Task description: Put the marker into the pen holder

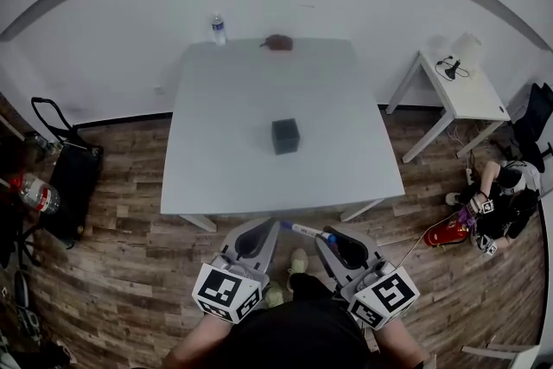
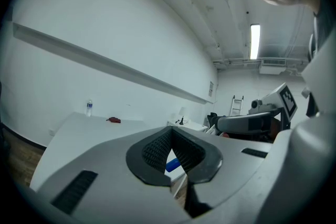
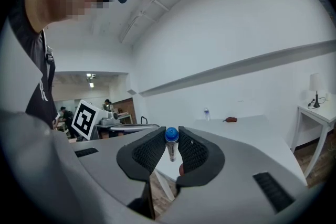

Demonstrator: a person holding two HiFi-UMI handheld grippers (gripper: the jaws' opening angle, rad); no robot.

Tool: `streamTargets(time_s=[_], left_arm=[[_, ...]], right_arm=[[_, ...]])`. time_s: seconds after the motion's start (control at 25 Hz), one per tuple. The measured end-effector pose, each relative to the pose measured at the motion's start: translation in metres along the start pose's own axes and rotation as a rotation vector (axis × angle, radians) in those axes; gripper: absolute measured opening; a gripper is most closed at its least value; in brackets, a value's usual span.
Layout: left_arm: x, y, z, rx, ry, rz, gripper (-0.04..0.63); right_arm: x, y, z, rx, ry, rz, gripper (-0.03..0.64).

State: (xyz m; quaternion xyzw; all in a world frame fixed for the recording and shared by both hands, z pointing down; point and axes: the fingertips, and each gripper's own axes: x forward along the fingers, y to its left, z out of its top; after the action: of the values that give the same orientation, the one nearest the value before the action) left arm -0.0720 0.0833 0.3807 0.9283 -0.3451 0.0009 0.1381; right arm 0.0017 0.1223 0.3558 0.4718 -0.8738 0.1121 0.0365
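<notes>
The marker (image 1: 306,230), white with blue ends, lies crosswise just in front of the table's near edge, and my right gripper (image 1: 333,236) is shut on it. In the right gripper view its blue end (image 3: 171,135) sits pinched between the two ribbed pads. My left gripper (image 1: 259,236) hangs beside it, shut, with nothing between its fingertips (image 2: 169,134); a bit of the blue marker (image 2: 173,166) shows behind them. The pen holder (image 1: 285,136), a small dark cube-shaped cup, stands upright near the middle of the grey table (image 1: 216,168), well beyond both grippers.
At the table's far edge stand a water bottle (image 1: 218,28) and a small reddish object (image 1: 277,41). A white side table (image 1: 467,95) is at the right, with a red extinguisher (image 1: 445,232) and a seated person (image 1: 505,199) on the floor. A black bag (image 1: 73,177) stands at the left.
</notes>
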Motion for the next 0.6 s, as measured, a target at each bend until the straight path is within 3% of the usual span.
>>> streamTargets(time_s=[0.6], left_arm=[[0.115, 0.06, 0.01, 0.005, 0.043, 0.075, 0.006]], right_arm=[[0.084, -0.117, 0.007, 0.02, 0.043, 0.056, 0.078]])
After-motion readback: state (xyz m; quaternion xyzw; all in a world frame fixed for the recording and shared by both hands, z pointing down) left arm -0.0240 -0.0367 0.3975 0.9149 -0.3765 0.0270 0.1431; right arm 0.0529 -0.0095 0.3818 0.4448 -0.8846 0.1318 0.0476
